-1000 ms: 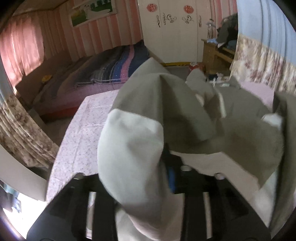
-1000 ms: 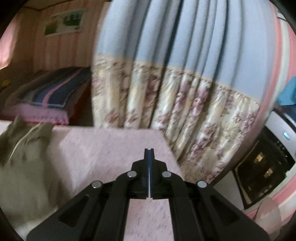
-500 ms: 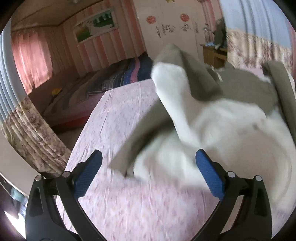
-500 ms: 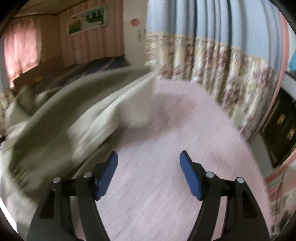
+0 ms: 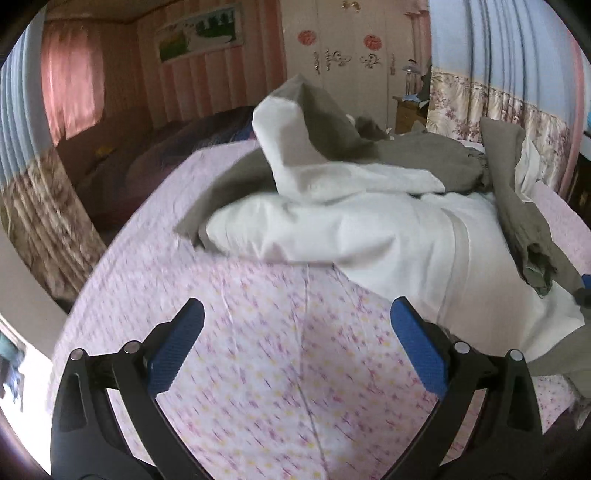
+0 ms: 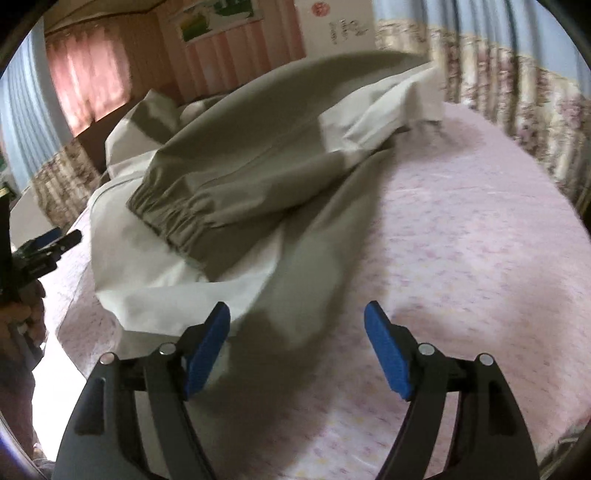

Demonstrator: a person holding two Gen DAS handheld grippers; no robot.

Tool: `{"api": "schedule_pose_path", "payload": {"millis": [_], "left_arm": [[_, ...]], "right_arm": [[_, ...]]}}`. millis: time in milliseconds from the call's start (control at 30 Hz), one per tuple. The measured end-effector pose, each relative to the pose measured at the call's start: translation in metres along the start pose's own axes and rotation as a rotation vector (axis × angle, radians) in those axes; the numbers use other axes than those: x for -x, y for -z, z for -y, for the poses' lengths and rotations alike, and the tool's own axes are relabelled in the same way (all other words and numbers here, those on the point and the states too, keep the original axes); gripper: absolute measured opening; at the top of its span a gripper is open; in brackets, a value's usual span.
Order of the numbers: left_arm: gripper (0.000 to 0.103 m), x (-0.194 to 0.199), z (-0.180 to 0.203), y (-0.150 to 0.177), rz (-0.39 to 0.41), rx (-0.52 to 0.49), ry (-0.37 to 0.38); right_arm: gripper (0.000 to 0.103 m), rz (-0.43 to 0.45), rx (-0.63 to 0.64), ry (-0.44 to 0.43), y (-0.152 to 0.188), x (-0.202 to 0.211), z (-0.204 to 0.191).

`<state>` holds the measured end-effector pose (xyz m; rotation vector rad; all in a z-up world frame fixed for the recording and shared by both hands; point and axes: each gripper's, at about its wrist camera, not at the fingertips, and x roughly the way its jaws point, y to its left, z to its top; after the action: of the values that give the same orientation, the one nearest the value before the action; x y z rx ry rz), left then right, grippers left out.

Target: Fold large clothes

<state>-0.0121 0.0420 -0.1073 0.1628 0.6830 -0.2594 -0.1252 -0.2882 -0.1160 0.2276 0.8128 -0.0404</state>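
while the jacket [image 5: 369, 229] lies in a heap on the table [image 5: 258, 369], both grippers hang over the pink dotted cloth with nothing in them. the left gripper [image 5: 297, 325] has its blue pads [image 5: 177, 343] spread as wide as they go, and only bare cloth shows between them. its jaws opened up a moment ago. the right gripper [image 6: 297, 332] is wide too, with its jaws just opened, and a flat bit of the jacket [image 6: 258, 166] lies under the gap, but the pads [image 6: 384, 350] do not press on it. the jacket is grey-green and white. one sleeve sticks up at the far side in the left view, and a sleeve with a stretchy cuff [image 6: 173, 221] lies on top in the right view. the far white doors [image 5: 351, 55] have red round stickers and curly marks, but no words can be read. there is a picture [image 5: 199, 33] on the striped wall, flower curtains [image 6: 517, 110] and a bed [image 5: 166, 147] behind. a hand [image 6: 22, 306] shows at the left edge of the right view.
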Motion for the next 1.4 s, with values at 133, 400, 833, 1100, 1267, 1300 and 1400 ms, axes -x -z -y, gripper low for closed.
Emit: {"api": "schedule_pose_path", "payload": {"millis": [133,400,833,1100,1267,1300,1400], "left_arm": [[0.1,-0.002,-0.001,0.005,-0.027,0.027,-0.008],[0.1,-0.007,0.004,-0.024,-0.021,0.033,-0.033],[0.1,-0.039,0.027,-0.022,-0.074,0.015,0.093],[0.067,-0.057,0.035,-0.03,-0.081,-0.033,0.154],[0.011,-0.063,0.048,-0.036,-0.092,-0.082,0.17],[0.007,-0.061,0.051,-0.04,-0.098,-0.093,0.155],[0.006,-0.052,0.043,-0.058,-0.097,-0.066,0.16]], "right_arm": [[0.004,0.009,0.053,-0.029,-0.005,-0.008,-0.01],[0.002,0.28,0.08,0.099,-0.064,0.042,0.032],[0.003,0.261,0.018,0.257,-0.087,0.018,0.124],[0.003,0.213,0.013,0.199,-0.074,0.013,0.13],[0.003,0.209,0.007,0.196,-0.067,0.015,0.127],[0.003,0.218,0.0,0.189,-0.068,0.018,0.126],[0.003,0.254,0.003,0.189,-0.077,0.032,0.124]]}}
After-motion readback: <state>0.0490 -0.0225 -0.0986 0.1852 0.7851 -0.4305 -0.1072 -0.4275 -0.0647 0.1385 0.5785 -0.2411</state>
